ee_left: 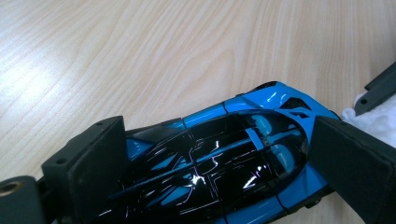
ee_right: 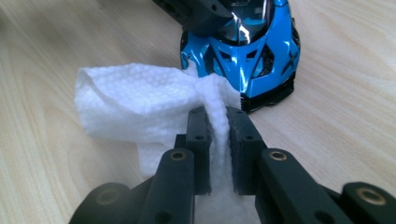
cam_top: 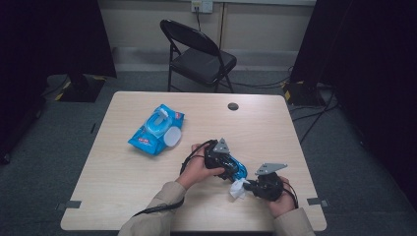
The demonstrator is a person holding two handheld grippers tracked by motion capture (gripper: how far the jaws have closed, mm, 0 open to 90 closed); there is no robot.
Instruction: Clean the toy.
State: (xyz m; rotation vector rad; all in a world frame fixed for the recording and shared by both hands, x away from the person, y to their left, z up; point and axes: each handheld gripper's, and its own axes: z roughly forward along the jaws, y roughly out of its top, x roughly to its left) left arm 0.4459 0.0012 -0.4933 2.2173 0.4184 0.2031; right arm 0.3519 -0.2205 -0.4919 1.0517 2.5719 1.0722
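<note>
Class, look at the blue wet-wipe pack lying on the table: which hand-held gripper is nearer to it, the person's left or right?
Left. The left hand-held gripper, straddling the toy car, sits closer to the wipe pack; the right hand-held gripper, pinching a white wipe, lies beyond the car, farther away.

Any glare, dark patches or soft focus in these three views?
High view: dim and a little soft, with black surroundings; the table is evenly lit. Left gripper view: white glints on the toy car roof, a pale sheen on the wood at left. Right gripper view: the wipe is bright, the near jaws slightly soft.
</note>
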